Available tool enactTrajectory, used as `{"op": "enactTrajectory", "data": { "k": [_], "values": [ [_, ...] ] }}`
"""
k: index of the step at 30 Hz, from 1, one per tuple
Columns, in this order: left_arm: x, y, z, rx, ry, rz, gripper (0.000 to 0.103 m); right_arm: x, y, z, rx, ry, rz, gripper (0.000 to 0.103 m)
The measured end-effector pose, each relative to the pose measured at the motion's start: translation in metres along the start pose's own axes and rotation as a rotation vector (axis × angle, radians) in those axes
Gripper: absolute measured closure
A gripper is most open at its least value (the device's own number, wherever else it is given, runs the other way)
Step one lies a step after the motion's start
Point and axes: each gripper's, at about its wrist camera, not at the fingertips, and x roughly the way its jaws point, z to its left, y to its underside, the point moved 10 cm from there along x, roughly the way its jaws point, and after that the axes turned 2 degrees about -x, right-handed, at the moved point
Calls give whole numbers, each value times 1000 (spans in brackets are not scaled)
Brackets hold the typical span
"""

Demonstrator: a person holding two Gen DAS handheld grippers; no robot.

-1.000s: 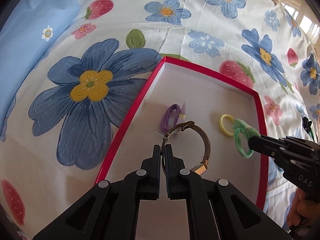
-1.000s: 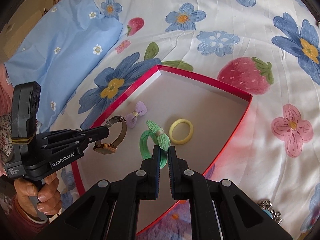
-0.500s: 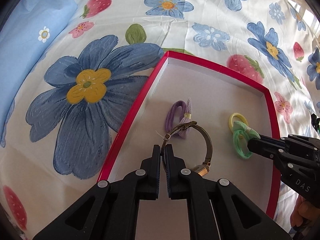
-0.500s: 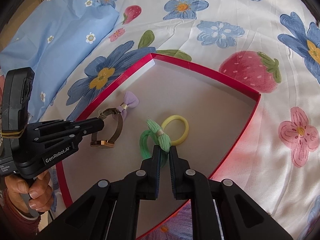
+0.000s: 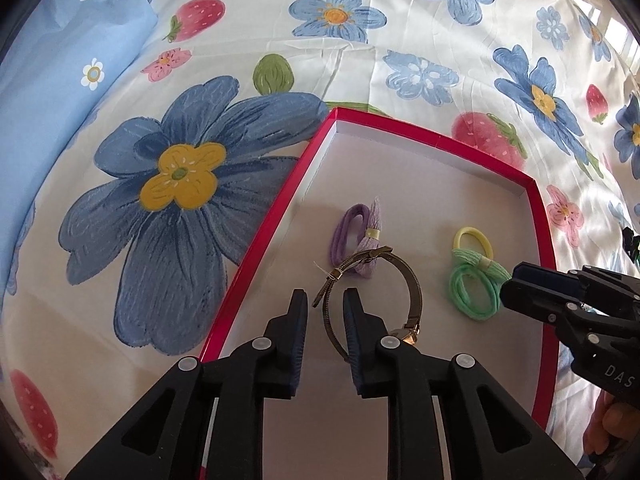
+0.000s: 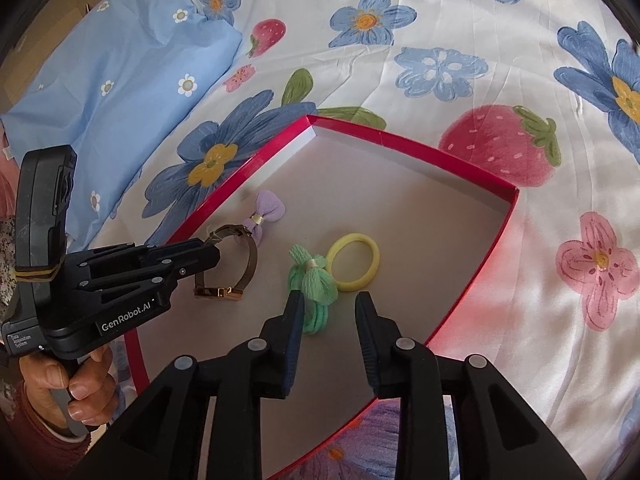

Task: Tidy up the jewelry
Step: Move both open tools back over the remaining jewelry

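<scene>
A red-rimmed box [image 5: 256, 248] [image 6: 452, 312] lies on the floral bedsheet. Inside it lie a gold-brown wristwatch [image 5: 400, 292] [image 6: 224, 276], a purple bow hair tie [image 5: 360, 236] [image 6: 262, 214], a green bow hair tie [image 5: 474, 280] [image 6: 316, 288] and a yellow hair band [image 5: 474, 238] [image 6: 354, 256]. My left gripper [image 5: 325, 300] is open, its fingers on either side of the watch strap. My right gripper [image 6: 328, 304] is open just above the green hair tie, which rests on the box floor by the left finger.
A light blue pillow [image 5: 52, 80] [image 6: 116, 72] lies at the far left. The floral sheet [image 5: 400, 12] surrounds the box. A dark item [image 5: 630, 242] lies on the sheet at the right edge of the left wrist view.
Both grippers have opened. The watch has been let go by the left and the green hair tie by the right; both now rest in the box.
</scene>
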Motion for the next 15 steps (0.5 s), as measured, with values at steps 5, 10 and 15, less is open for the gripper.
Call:
{"op": "enactTrajectory", "data": {
  "k": [5, 10, 15],
  "values": [
    [-14, 0, 0, -12, 8, -17, 75, -17, -1, 1, 13, -4, -35, 74],
    [-40, 3, 0, -38, 26, -53, 65, -43, 0, 0, 31, -2, -93, 68],
    [-66, 14, -3, -72, 56, -80, 45, -75, 8, -5, 63, 1, -151, 60]
  ]
}}
